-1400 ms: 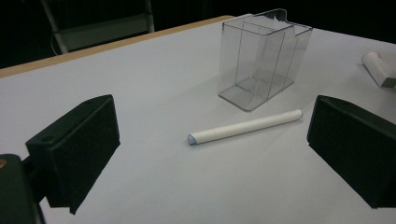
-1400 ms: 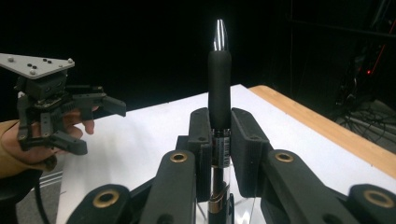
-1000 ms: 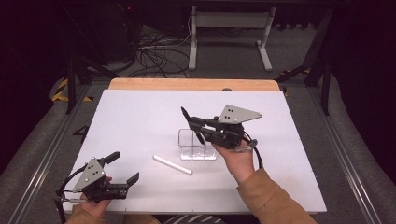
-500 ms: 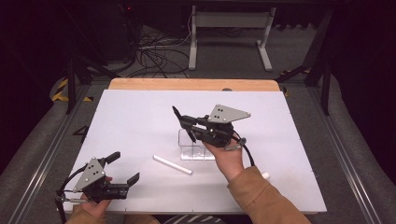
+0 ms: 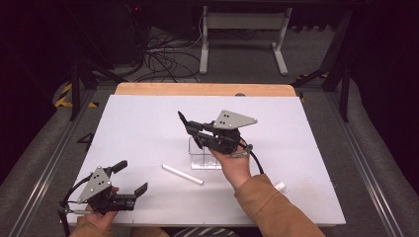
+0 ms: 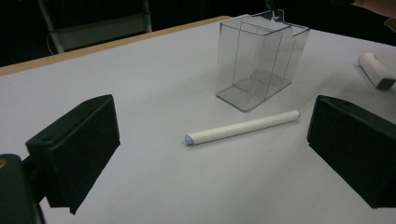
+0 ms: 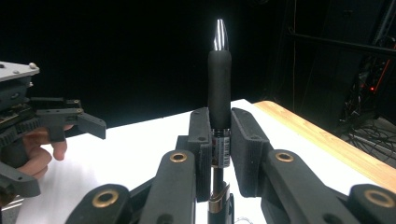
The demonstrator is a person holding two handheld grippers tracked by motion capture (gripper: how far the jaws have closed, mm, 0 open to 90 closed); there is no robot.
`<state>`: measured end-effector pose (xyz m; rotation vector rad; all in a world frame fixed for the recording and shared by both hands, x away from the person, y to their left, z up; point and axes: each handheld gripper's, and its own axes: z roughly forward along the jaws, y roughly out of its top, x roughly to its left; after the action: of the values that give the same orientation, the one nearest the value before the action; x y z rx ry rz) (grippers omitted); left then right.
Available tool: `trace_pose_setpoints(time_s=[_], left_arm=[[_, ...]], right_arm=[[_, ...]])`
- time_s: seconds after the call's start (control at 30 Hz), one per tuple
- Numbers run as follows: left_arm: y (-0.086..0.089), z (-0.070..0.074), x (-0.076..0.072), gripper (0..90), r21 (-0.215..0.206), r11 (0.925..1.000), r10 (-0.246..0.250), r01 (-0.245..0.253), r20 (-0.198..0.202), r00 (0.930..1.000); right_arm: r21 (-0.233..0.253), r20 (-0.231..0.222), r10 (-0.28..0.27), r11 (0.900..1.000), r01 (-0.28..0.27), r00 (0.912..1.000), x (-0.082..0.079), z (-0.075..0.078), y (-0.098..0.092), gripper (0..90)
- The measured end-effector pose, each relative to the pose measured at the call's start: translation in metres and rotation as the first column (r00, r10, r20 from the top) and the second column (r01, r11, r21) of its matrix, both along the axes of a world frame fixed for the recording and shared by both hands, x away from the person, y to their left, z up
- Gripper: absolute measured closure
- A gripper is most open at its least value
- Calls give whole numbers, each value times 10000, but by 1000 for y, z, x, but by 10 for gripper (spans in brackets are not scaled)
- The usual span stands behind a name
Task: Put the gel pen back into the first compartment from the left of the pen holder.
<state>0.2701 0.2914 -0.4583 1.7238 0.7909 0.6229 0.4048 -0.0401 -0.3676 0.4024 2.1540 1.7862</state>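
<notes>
Currently right gripper (image 7: 219,140) pinches black pen (image 7: 219,88) above clear holder (image 5: 205,154); left gripper (image 5: 129,177) spread, idle. Risk: tilted pen strikes holder rim, tipping it.

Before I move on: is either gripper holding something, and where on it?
The right gripper is shut on a black pen, clamped near mid-barrel below its grip. The left gripper is open and holds nothing.
</notes>
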Motion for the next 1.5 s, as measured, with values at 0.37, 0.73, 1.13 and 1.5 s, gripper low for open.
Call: trace_pose_setpoints(time_s=[0.37, 0.73, 1.13, 1.5], left_arm=[[1, 0, 0, 32, 67, 10000, -30, 30, 30, 10000], [0, 0, 0, 32, 20, 10000, -33, 33, -4, 10000], [0, 0, 0, 32, 15, 10000, -40, 40, -22, 10000], [1, 0, 1, 32, 45, 10000, -71, 71, -3, 10000]], right_arm=[[-52, -9, -2, 10000, 2, 10000, 4, -5, 9, 791], [-147, -450, -87, 9999, 80, 9989, 8, -12, 7, 789], [-403, -861, -192, 9991, 157, 9961, 10, -22, 3, 787], [-726, -1284, -382, 9969, 290, 9910, 10, -30, -2, 787]])
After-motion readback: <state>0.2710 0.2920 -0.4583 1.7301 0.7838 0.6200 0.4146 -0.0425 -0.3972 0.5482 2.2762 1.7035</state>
